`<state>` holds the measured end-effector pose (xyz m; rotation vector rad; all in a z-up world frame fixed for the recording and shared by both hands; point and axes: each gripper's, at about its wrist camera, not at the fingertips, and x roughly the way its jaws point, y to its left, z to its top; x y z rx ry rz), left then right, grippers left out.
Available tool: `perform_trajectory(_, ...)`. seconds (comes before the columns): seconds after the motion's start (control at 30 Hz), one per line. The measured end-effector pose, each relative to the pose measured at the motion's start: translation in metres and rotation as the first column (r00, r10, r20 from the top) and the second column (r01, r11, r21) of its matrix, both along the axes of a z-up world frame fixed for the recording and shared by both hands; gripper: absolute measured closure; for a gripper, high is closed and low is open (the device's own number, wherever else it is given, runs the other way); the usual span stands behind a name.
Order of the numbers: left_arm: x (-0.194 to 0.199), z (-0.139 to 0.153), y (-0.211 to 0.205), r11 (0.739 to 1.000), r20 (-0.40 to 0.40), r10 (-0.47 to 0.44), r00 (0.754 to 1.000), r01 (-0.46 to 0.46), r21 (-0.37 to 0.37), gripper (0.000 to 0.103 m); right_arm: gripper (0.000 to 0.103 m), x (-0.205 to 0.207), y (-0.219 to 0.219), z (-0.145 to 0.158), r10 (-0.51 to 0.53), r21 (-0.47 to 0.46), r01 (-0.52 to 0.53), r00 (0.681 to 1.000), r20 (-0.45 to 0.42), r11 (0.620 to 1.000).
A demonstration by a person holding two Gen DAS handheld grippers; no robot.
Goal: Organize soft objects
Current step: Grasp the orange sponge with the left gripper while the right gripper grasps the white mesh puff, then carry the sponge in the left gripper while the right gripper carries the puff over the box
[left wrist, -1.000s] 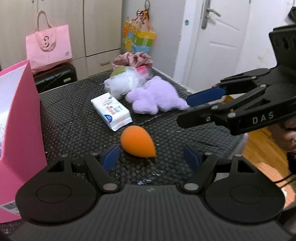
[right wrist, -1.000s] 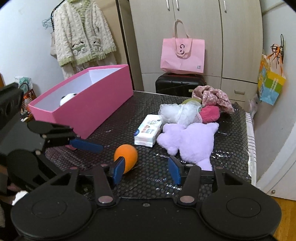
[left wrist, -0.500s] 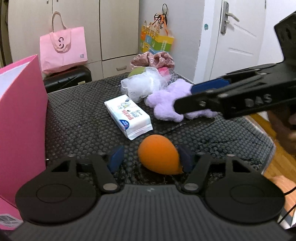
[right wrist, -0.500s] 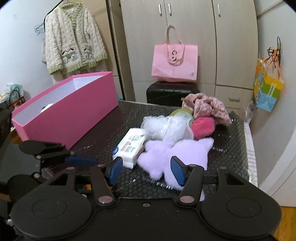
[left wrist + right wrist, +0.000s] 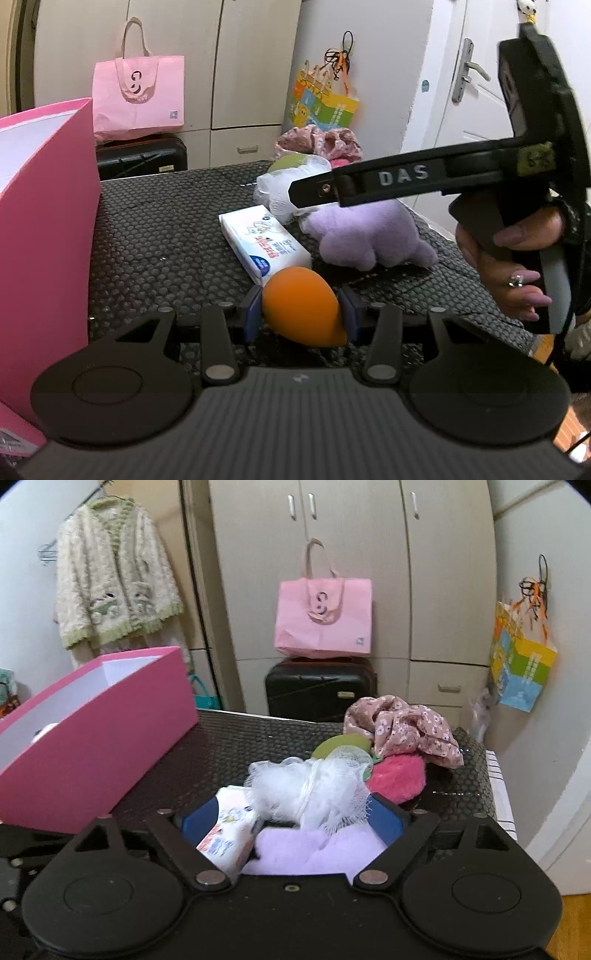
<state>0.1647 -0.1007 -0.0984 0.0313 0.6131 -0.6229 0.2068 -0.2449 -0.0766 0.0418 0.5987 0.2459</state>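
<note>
With its blue pads pressed against both flanks of the orange egg-shaped makeup sponge [image 5: 301, 308], the left tool [image 5: 301, 314] grips it, jaws having just been closing onto it; the sponge sits low on the black dimpled surface [image 5: 159, 236], narrow end towards the camera, just in front of the white rectangular tissue pack [image 5: 264, 243]. The tool points forward and tilts down at the surface. Right tool [image 5: 291, 821] stands wide apart, jaws just been opening, nothing clamped: between the blue pads lie the lilac plush toy [image 5: 314, 849], one end of the tissue pack and the white mesh bath pouf [image 5: 310, 790] (whether the pads touch any of them, cannot tell). From the left wrist view the right tool crosses the frame from the right, nearly level, tip over the pouf and plush; the person's right hand [image 5: 513, 251] wraps the handle, fingers curled round the trigger, ring on one finger. Behind the pouf: a hot-pink fluffy puff [image 5: 397, 777], a green round pad [image 5: 341, 746], a crumpled pink floral cloth [image 5: 402, 729]. Open pink rectangular cardboard box [image 5: 99, 734] stands at the surface's left side, well apart from the pile, something white inside it, too little visible to identify.
</note>
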Motion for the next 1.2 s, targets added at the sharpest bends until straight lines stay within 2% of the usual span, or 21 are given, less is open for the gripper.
perform_trajectory(0.13, 0.006, 0.0, 0.001, 1.0, -0.002, 0.019, 1.0, -0.019, -0.006, 0.06, 0.009, 0.014, 0.001, -0.002, -0.038, 0.021, 0.038, 0.999, -0.023, 0.999)
perform_trajectory(0.33, 0.006, 0.003, 0.001, 0.999, 0.023, 0.041, 0.999, -0.041, 0.001, 0.06, 0.009, 0.036, 0.007, -0.017, -0.075, -0.008, 0.075, 0.994, -0.078, 0.997)
perform_trajectory(0.47, 0.005, 0.0, 0.002, 0.999, 0.007, 0.032, 0.999, -0.032, -0.005, 0.06, 0.009, 0.042, -0.001, -0.029, -0.092, 0.063, 0.1, 0.988, -0.128, 0.993)
perform_trajectory(0.6, 0.005, -0.001, 0.002, 0.999, 0.007, 0.033, 0.999, -0.033, -0.007, 0.059, 0.01, 0.038, -0.008, -0.031, -0.103, 0.122, 0.118, 0.987, -0.121, 0.986)
perform_trajectory(0.67, 0.006, -0.001, 0.003, 0.999, 0.009, 0.04, 0.999, -0.04, -0.008, 0.059, 0.014, 0.034, -0.011, -0.03, -0.105, 0.148, 0.121, 0.988, -0.109, 0.982)
perform_trajectory(0.77, 0.005, 0.0, 0.004, 0.999, 0.01, 0.049, 0.999, -0.049, -0.008, 0.059, 0.034, 0.028, -0.012, -0.029, -0.111, 0.158, 0.123, 0.99, -0.081, 0.98)
perform_trajectory(0.8, 0.005, 0.0, 0.005, 0.999, 0.009, 0.052, 0.999, -0.052, -0.008, 0.059, 0.046, 0.026, -0.012, -0.029, -0.113, 0.156, 0.123, 0.991, -0.072, 0.98)
perform_trajectory(0.83, 0.003, 0.0, 0.005, 0.998, 0.009, 0.055, 0.998, -0.055, -0.008, 0.059, 0.05, 0.024, -0.012, -0.029, -0.112, 0.15, 0.121, 0.992, -0.065, 0.981)
perform_trajectory(1.03, -0.005, 0.004, 0.005, 0.998, 0.016, 0.066, 0.998, -0.066, -0.001, 0.058, 0.065, 0.012, -0.006, -0.03, -0.103, 0.099, 0.104, 0.995, -0.01, 0.99)
perform_trajectory(1.2, -0.012, 0.009, 0.009, 0.997, 0.026, 0.079, 0.997, -0.078, -0.004, 0.058, 0.069, -0.001, -0.005, -0.021, -0.101, 0.081, 0.097, 0.994, 0.038, 0.992)
